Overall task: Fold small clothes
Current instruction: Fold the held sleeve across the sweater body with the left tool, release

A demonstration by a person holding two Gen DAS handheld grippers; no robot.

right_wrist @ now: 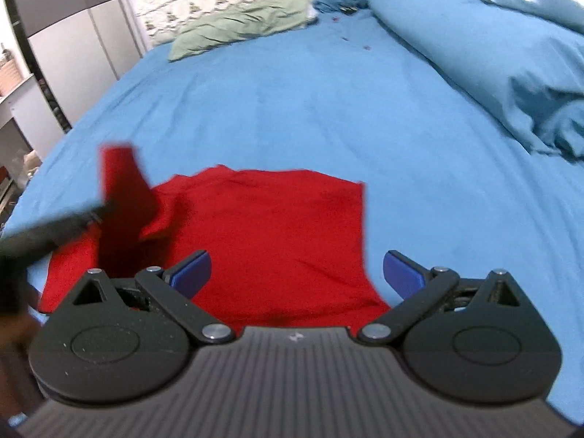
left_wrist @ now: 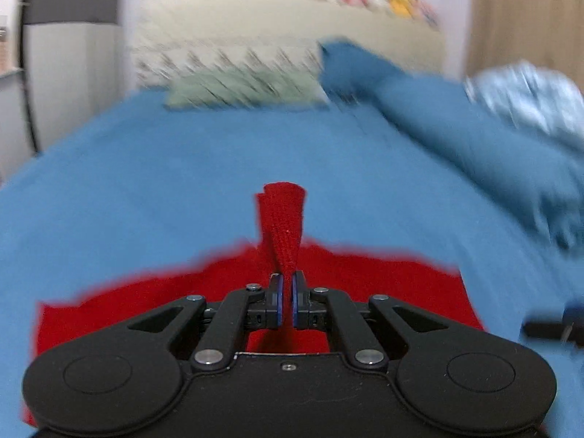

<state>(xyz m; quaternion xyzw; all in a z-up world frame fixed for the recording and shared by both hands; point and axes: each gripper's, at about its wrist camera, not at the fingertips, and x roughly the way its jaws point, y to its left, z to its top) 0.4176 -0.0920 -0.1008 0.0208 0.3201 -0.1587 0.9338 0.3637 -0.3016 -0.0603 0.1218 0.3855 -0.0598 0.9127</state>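
Red knit fabric, the small garment (right_wrist: 262, 241), lies spread on the blue bed sheet (right_wrist: 292, 102) just ahead of you. Your left tongs (left_wrist: 287, 292) are clamped on a bunched strip of that garment, which stands up between the blue pads. Your right tongs (right_wrist: 297, 272) are spread wide apart over the cloth, gripping nothing. Farther up the bed sit a green pillow (right_wrist: 241, 25) and a rumpled blue duvet (right_wrist: 492, 47).
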